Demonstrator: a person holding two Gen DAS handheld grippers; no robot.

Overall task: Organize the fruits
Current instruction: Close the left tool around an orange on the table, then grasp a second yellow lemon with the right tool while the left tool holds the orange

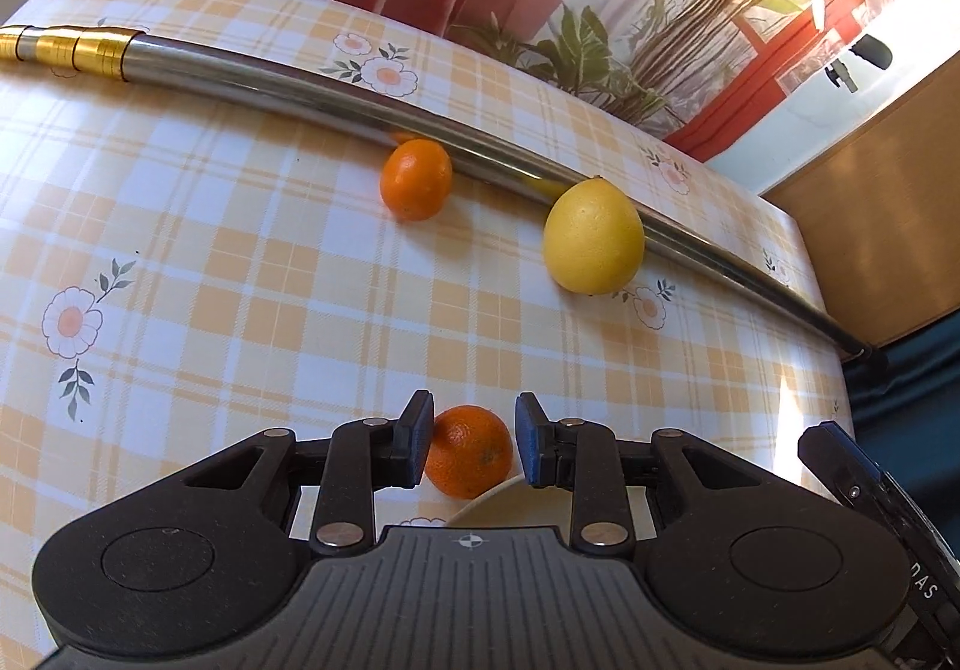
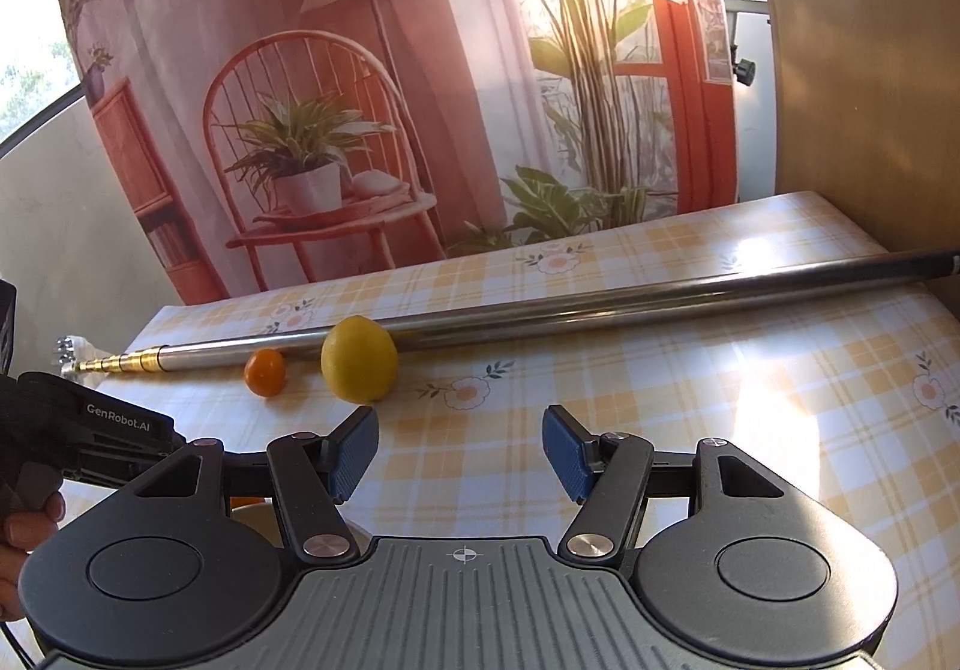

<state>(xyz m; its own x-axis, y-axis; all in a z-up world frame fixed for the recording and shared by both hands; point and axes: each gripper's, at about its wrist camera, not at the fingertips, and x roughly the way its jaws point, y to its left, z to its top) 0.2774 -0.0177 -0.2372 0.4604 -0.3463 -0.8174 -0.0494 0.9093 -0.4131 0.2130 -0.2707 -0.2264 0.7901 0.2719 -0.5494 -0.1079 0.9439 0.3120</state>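
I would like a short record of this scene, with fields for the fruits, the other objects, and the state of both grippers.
surface: table with checked floral cloth
near tangerine: between the open pads of the left gripper, beside the plate rim; grip contact unclear
far tangerine: on the cloth, against the metal pole
lemon: on the cloth, against the same pole
right gripper: open, empty, above the cloth
fruit on plate: none visible
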